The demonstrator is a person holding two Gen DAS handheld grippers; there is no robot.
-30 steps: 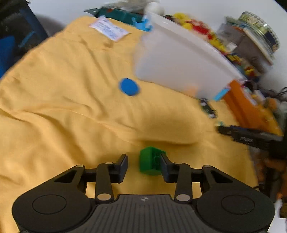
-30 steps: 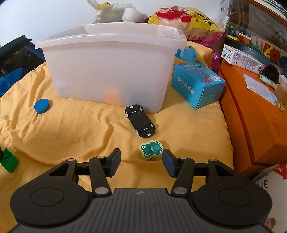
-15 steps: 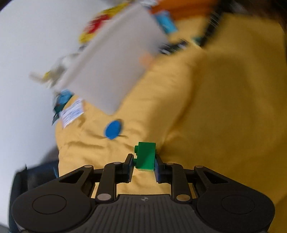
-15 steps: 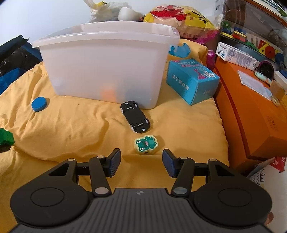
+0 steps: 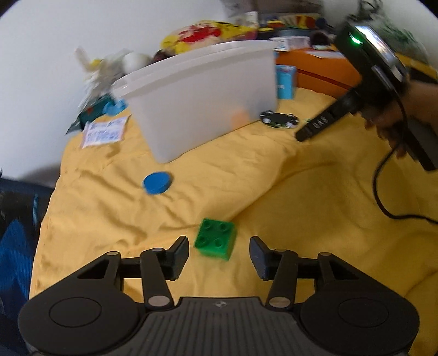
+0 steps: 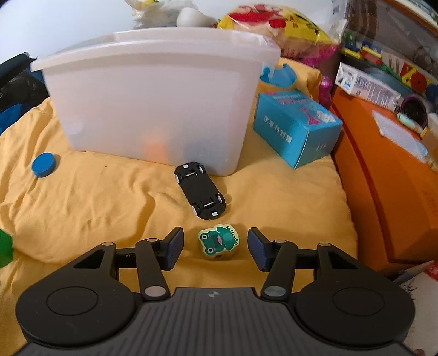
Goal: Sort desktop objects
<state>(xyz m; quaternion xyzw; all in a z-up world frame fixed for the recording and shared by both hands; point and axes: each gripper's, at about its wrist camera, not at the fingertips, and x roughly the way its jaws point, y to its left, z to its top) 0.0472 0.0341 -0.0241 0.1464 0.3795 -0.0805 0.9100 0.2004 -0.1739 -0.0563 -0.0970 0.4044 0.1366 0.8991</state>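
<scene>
Opening left tool [image 5: 219,253] brackets green brick [image 5: 216,242] (untouched).

White wall [image 6: 68,24] behind; rumpled yellow cloth [image 6: 95,205] over surface; orange cabinet [image 6: 388,178] along cloth's right edge.

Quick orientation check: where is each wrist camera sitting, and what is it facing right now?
Left wrist: behind the left gripper, jaws opening, angled down at the green brick; right gripper and hand show.
Right wrist: behind the open right gripper, facing the frog toy.
Shared: white bin, black toy car, blue disc.
</scene>
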